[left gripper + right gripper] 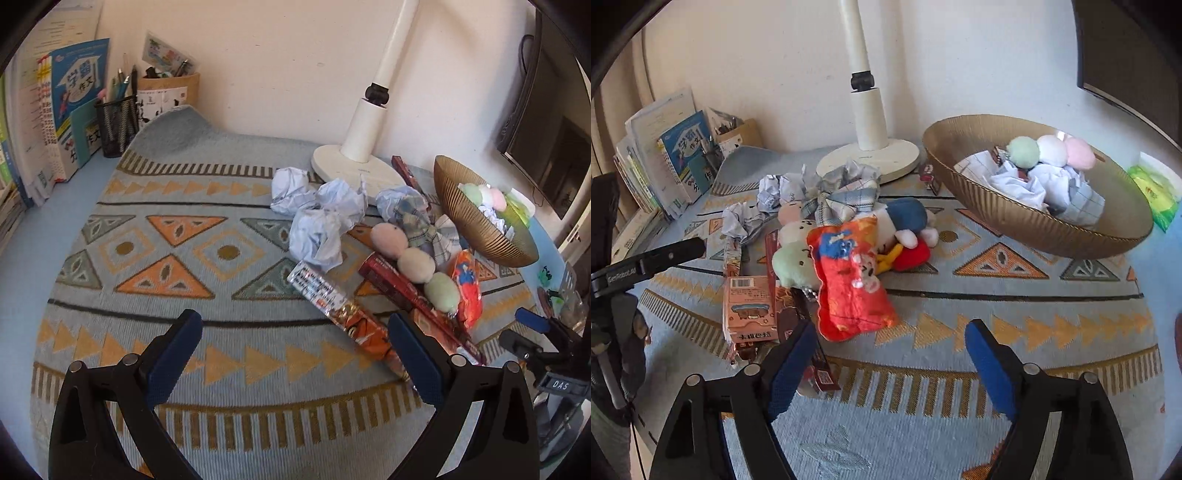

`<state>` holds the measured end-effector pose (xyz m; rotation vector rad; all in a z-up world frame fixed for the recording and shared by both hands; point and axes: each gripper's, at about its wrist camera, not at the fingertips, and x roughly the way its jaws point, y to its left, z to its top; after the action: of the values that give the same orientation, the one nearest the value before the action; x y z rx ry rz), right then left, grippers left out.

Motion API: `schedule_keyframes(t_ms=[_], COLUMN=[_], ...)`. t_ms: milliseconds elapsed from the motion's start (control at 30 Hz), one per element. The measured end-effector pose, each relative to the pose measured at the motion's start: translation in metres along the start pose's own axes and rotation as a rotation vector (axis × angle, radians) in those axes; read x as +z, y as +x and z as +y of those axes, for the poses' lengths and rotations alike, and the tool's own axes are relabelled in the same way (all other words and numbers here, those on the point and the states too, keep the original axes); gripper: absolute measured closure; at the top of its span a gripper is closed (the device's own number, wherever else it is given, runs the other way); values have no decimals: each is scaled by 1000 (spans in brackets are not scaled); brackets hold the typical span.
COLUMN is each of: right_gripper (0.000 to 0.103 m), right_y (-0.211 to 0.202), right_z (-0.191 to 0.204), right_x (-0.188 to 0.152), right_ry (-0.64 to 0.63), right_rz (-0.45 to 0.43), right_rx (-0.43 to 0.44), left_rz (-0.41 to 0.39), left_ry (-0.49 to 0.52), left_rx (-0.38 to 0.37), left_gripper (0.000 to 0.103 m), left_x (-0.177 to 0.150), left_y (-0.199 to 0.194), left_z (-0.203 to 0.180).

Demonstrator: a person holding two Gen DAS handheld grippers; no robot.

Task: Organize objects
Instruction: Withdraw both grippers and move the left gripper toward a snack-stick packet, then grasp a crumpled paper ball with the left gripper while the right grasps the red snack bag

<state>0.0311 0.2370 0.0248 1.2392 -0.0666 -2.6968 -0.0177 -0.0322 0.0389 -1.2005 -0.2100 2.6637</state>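
A pile of clutter lies on a patterned mat: crumpled paper balls [317,218] [772,192], a three-ball plush skewer [413,260] [792,247], an orange plush pouch [467,291] [849,284], a plaid bow [417,218] [846,206], snack boxes [332,299] [750,306] and a blue-red plush [905,229]. A gold bowl [469,229] [1015,218] holds paper and another plush skewer [1049,149]. My left gripper [295,332] is open and empty just left of the boxes. My right gripper [890,343] is open and empty in front of the pouch.
A white lamp base [354,166] [871,155] stands behind the pile. Books [70,110] [665,158] and pen holders [118,122] stand at the back left. A green pack [1152,195] lies right of the bowl. A dark monitor [546,147] is at the right.
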Motion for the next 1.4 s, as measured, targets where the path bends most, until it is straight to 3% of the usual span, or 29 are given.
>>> schedule_keyframes(t_ms=[200, 400, 433, 467, 500, 533, 567, 667, 833, 933, 1100, 1200, 1267, 1400], right_gripper=[32, 46, 59, 65, 67, 69, 72, 73, 73, 72, 70, 61, 45, 45], right_y=[35, 48, 46, 44, 43, 42, 40, 28, -24, -36, -17, -16, -15, -13], right_z=[5, 5, 6, 8, 10, 12, 12, 7, -4, -9, -15, -24, -28, -16], right_x=[26, 22, 21, 20, 19, 19, 19, 15, -4, -23, -46, -45, -46, -49], right_ry=[26, 53, 44, 31, 19, 11, 9, 32, 60, 45, 9, 50, 67, 20], right_rz=[53, 62, 55, 44, 36, 32, 28, -6, -44, 7, 54, 48, 50, 55], right_rx=[67, 135, 155, 150, 139, 135, 135, 133, 134, 145, 61, 84, 88, 22], left_rz=[-8, 2, 4, 15, 29, 41, 39, -14, -99, -105, -82, -99, -131, -99], left_ry=[18, 62, 63, 66, 68, 68, 70, 62, -10, -53, -97, -79, -42, 19], left_rx=[-24, -37, -51, -65, -74, -74, -69, -65, -106, -90, -2, 63, 63, 121], left_gripper=[2, 6, 18, 28, 52, 65, 66, 67, 67, 67, 67, 67, 65, 65], left_x=[33, 42, 42, 42, 42, 42, 42, 42, 32, 7, -36, -47, -49, -51], left_y=[33, 52, 54, 58, 61, 65, 66, 50, -9, -36, -37, -35, -38, -30], left_z=[-4, -13, -13, -15, -16, -17, -17, -17, -8, 1, 13, 13, 7, -5])
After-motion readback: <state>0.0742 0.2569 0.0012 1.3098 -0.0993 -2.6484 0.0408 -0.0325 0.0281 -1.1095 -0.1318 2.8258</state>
